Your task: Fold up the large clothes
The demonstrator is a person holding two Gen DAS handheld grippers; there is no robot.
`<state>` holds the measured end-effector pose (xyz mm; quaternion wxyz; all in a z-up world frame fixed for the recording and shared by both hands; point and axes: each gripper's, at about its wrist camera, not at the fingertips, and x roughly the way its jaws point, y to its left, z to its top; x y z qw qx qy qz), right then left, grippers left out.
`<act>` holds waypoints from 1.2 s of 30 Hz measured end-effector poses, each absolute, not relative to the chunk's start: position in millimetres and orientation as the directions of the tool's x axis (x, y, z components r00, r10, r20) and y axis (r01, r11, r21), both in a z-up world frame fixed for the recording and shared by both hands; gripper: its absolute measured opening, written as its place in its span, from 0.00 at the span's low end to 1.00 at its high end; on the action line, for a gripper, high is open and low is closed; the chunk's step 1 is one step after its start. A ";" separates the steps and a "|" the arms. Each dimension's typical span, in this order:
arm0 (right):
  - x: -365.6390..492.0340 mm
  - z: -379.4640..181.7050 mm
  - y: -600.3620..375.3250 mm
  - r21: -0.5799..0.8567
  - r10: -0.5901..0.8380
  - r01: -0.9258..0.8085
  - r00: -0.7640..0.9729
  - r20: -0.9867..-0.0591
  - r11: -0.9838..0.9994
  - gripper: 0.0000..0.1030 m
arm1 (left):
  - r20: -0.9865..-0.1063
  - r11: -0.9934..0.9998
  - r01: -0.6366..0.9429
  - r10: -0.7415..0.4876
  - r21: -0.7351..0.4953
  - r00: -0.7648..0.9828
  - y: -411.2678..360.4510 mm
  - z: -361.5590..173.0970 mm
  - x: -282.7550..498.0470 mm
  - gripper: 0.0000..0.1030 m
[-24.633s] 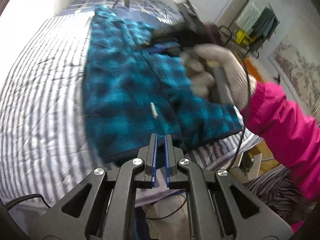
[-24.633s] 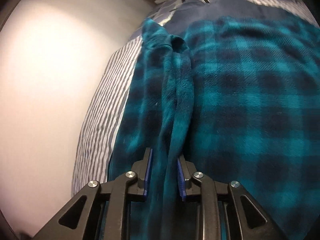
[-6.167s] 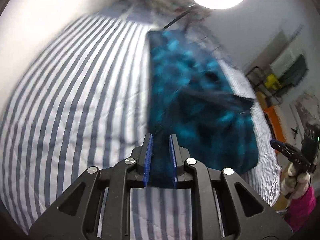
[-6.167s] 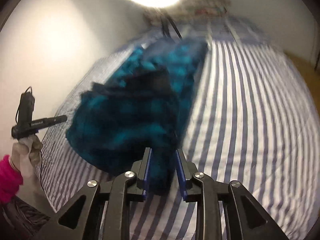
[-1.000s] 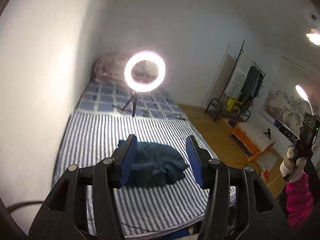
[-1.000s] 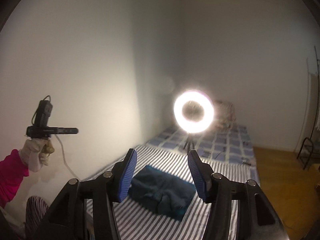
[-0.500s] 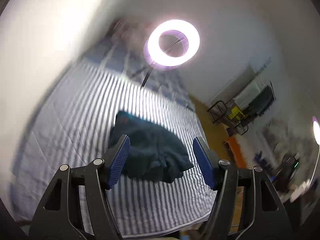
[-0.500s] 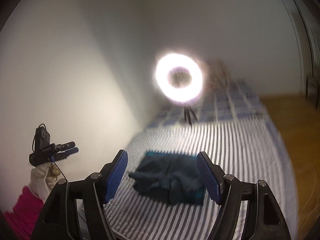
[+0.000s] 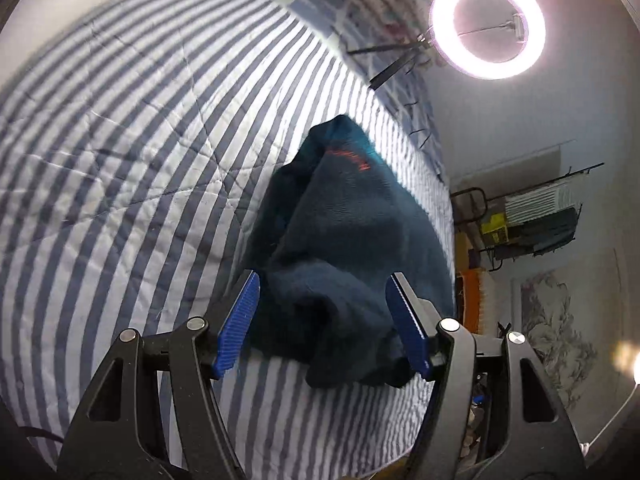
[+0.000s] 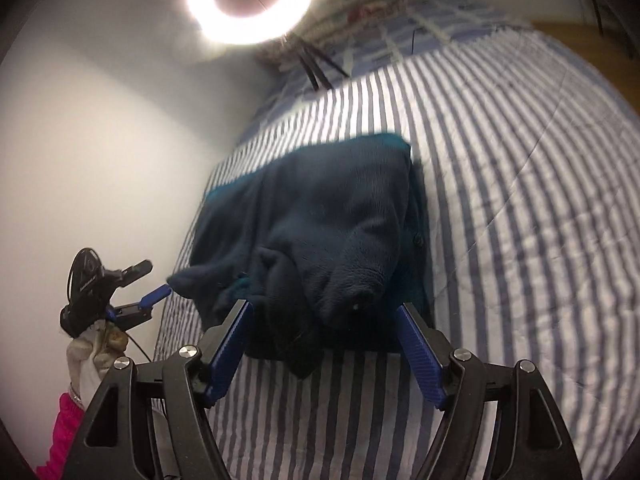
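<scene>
Nearer now, both grippers' wide, empty jaws frame the rumpled dark-teal garment on striped bedding.

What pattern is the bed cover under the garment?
Blue-grey and white stripes on the bed cover, clearest in the right wrist view; the dark teal garment lies on it.

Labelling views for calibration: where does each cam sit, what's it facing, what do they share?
Left wrist: on the left tool, jaws open, looking down at the dark teal garment on the striped bed.
Right wrist: on the right tool, jaws open, facing the same garment; gloved left hand visible.
Shared: garment, bed, ring light.
</scene>
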<state>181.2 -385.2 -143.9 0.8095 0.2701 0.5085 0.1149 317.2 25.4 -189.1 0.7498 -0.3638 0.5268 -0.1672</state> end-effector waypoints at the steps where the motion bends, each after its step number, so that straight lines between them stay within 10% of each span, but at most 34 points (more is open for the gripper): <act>1: 184.5 -149.4 -384.6 0.569 0.478 0.090 0.447 -0.756 0.817 0.74 | -0.670 0.678 -0.132 -0.641 -0.723 0.374 21.2 -194.0 319.4 0.65; 5: 199.0 -161.4 -375.0 0.586 0.510 0.059 0.429 -0.745 0.808 0.69 | -0.711 0.727 -0.092 -0.625 -0.680 0.322 -0.6 -210.7 325.8 0.30; 6: 202.5 -163.2 -370.3 0.584 0.518 0.038 0.415 -0.748 0.811 0.57 | -0.719 0.740 -0.075 -0.617 -0.668 0.318 -5.3 -210.6 324.4 0.13; 8: 209.3 -171.3 -361.2 0.586 0.545 0.004 0.363 -0.756 0.810 0.16 | -0.735 0.772 -0.029 -0.592 -0.635 0.330 -13.0 -204.3 320.0 0.11; 10: 210.4 -172.4 -356.2 0.559 0.527 -0.008 0.344 -0.777 0.829 0.08 | -0.727 0.780 0.016 -0.590 -0.625 0.353 -16.4 -190.5 310.2 0.09; 17: 184.2 -134.3 -378.0 0.643 0.612 -0.070 0.400 -0.683 0.763 0.06 | -0.763 0.823 0.059 -0.549 -0.566 0.342 -13.1 -193.9 287.8 0.09; 22: 176.2 -194.8 -361.6 0.520 0.506 -0.014 0.255 -0.824 0.854 0.06 | -0.820 0.869 0.073 -0.488 -0.490 0.301 -24.0 -223.0 276.0 0.11; 25: 171.3 -185.1 -357.4 0.484 0.479 -0.051 0.267 -0.836 0.873 0.11 | -0.821 0.883 0.096 -0.463 -0.459 0.333 -21.7 -204.7 269.4 0.26; 28: 164.0 -155.1 -362.6 0.464 0.472 -0.098 0.286 -0.834 0.880 0.37 | -0.805 0.875 0.117 -0.480 -0.470 0.349 -13.9 -185.0 264.1 0.33; 36: 166.2 -82.6 -374.9 0.333 0.369 -0.165 0.511 -0.776 0.928 0.37 | -0.669 0.774 0.043 -0.572 -0.631 0.475 33.6 -147.2 304.9 0.55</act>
